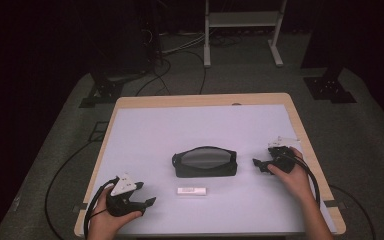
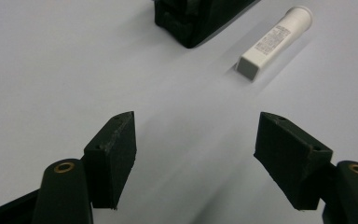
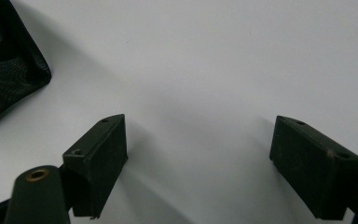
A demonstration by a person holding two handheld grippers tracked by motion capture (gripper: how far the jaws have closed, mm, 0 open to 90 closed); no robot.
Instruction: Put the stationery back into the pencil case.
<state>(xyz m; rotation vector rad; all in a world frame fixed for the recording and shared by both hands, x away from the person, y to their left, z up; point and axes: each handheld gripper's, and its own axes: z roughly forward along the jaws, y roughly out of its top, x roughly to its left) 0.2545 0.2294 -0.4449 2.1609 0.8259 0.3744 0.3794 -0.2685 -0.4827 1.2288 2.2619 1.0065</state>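
Left gripper [image 2: 193, 154] facing white tube [image 2: 274, 42]

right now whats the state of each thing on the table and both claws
black pouch: lying mid-table, top gaping open, untouched
white tube: lying flat on its side in front of the pouch, cap on, untouched
left claw: jaws apart, nothing between them
right claw: jaws apart, nothing between them, beside the pouch
table: white top, wooden edge
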